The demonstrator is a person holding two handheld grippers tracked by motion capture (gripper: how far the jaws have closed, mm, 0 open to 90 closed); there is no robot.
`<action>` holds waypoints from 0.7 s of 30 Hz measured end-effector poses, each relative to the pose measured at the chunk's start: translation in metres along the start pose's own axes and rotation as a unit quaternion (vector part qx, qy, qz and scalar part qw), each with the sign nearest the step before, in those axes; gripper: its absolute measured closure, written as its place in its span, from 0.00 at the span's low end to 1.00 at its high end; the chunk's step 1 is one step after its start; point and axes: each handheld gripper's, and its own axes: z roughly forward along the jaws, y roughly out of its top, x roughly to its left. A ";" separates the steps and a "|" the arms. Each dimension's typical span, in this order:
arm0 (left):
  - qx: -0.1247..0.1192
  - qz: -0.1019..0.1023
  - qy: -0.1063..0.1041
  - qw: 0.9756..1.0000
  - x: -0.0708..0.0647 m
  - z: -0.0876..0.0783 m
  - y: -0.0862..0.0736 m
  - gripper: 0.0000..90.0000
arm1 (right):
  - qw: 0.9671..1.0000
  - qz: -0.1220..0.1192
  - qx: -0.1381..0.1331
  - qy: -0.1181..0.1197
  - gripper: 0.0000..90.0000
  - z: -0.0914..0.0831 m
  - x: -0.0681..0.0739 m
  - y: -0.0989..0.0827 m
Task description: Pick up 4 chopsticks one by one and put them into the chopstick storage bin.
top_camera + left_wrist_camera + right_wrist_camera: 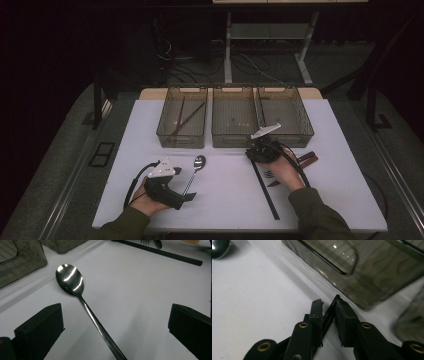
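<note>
Black chopsticks (264, 187) lie at lower centre-right of the high view, and the right gripper (329, 305) has its jaws nearly closed around their far tip, apparently to lift that end off the white table (225, 200). Left gripper (189, 196) rests at lower left with jaws wide apart, straddling the handle of the steel spoon (71, 282), likely staged for the next pick. Three smoked bins (235, 122) stand just beyond the tip and could block the lift; a knife (305, 160) lies right.
</note>
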 end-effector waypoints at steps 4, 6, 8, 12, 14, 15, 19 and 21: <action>0.000 0.000 -0.001 1.000 0.000 0.000 0.000 0.00 | 1.000 -0.010 0.003 0.008 0.85 0.003 0.007 0.005; 0.000 0.001 -0.001 1.000 0.000 0.000 0.000 0.00 | 1.000 -0.016 0.003 0.014 0.85 0.005 0.011 0.007; 0.000 0.001 -0.002 1.000 0.000 0.000 0.000 0.00 | 1.000 -0.020 0.004 0.021 0.86 0.006 0.015 0.010; -0.002 0.000 -0.002 1.000 -0.001 0.000 0.000 0.00 | 0.999 -0.033 0.006 0.032 0.87 0.009 0.023 0.014; -0.002 0.000 -0.002 1.000 -0.001 0.000 0.000 0.00 | 0.999 -0.039 0.008 0.035 0.87 0.011 0.027 0.016; -0.002 0.000 -0.002 1.000 -0.001 0.000 0.000 0.00 | 0.998 -0.042 0.010 0.040 0.87 0.012 0.029 0.017; -0.003 0.000 -0.003 1.000 -0.001 0.000 0.000 0.00 | 0.997 -0.056 0.011 0.047 0.87 0.014 0.037 0.019; -0.003 0.000 -0.004 1.000 -0.001 0.000 0.000 0.00 | 0.997 -0.060 0.013 0.053 0.87 0.015 0.041 0.021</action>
